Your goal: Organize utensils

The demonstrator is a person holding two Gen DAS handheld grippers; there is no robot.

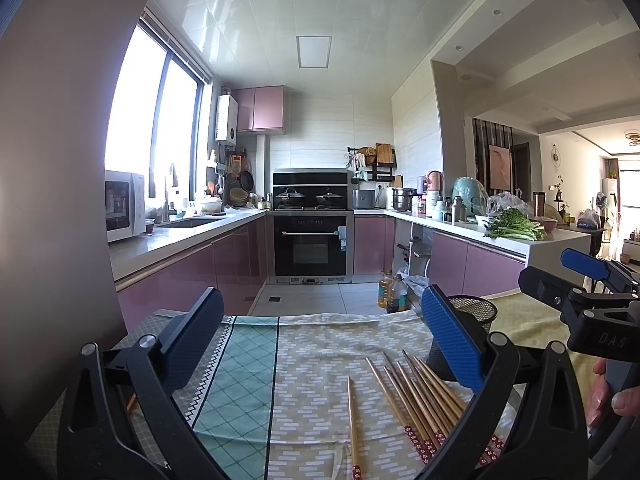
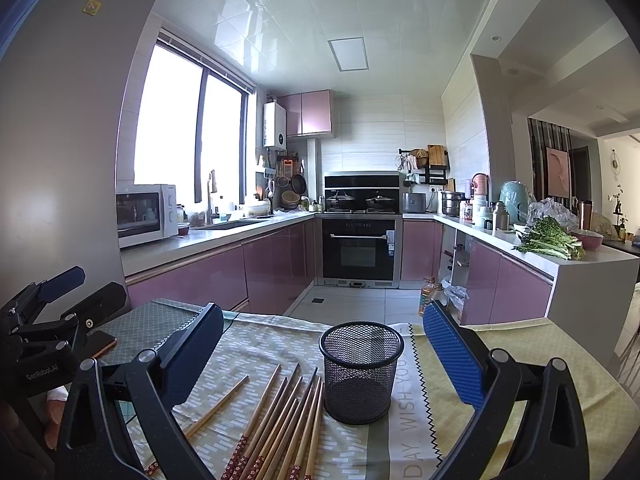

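Wide-spread, empty left gripper [image 1: 320, 340] and right gripper [image 2: 322, 344] above chopsticks [image 2: 280, 420] beside upright mesh holder [image 2: 360, 376] on tablecloth [image 1: 320, 344].

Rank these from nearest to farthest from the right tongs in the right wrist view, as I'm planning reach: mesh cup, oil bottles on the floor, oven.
1. Mesh cup: on the tablecloth, between the open right tongs.
2. Oil bottles: on the floor past the table's far edge, slightly right.
3. Oven: against the far kitchen wall, centre.

chopsticks [image 2: 280, 420] lie left of holder [image 2: 360, 372].
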